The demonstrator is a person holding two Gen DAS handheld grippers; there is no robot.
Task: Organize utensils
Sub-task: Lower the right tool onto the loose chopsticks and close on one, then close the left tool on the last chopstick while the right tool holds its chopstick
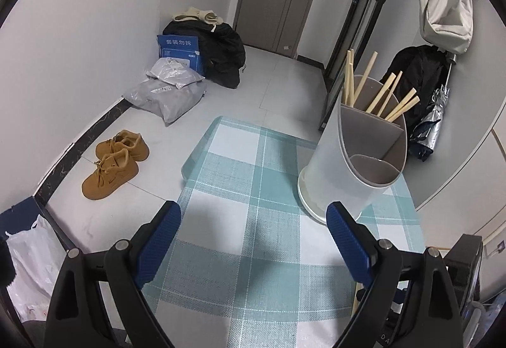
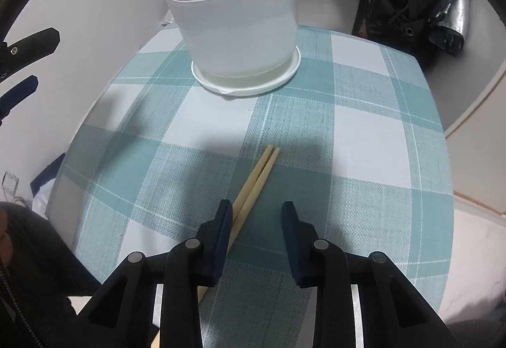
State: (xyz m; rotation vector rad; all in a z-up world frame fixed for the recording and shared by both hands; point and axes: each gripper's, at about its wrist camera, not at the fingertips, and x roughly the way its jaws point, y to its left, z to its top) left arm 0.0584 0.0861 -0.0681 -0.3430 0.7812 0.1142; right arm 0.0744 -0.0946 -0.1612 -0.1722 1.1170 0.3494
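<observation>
My right gripper [image 2: 256,218] points steeply down at the checked tablecloth [image 2: 363,142]. Its jaws stand partly apart, and the pair of chopsticks [image 2: 254,182] lies between them, tight against the left pad; the right pad is clear of the wood. Nothing is pinched yet. My left gripper [image 1: 253,240] hangs spread wide over bare cloth, holding nothing.

The white utensil holder [image 2: 240,25] stands upright on its saucer-like base at the far side of the table, well apart from the pair. Its rear compartment already carries several chopsticks [image 1: 379,91]; the front compartments look empty.

Risks from this position:

1. Off-centre grip. The sticks sit against one pad, so a closing stroke probably pushes them sideways before it clamps them. They may roll or separate.
2. Single pickup. The two sticks lie side by side and diverge slightly at the far end. The pads may catch only one.
3. Lever effect. I judge the grip point to be near one end, so the long free end may droop or swing on lifting.
4. Holder strike. A swinging stick may hit the rim and tip the holder.
</observation>
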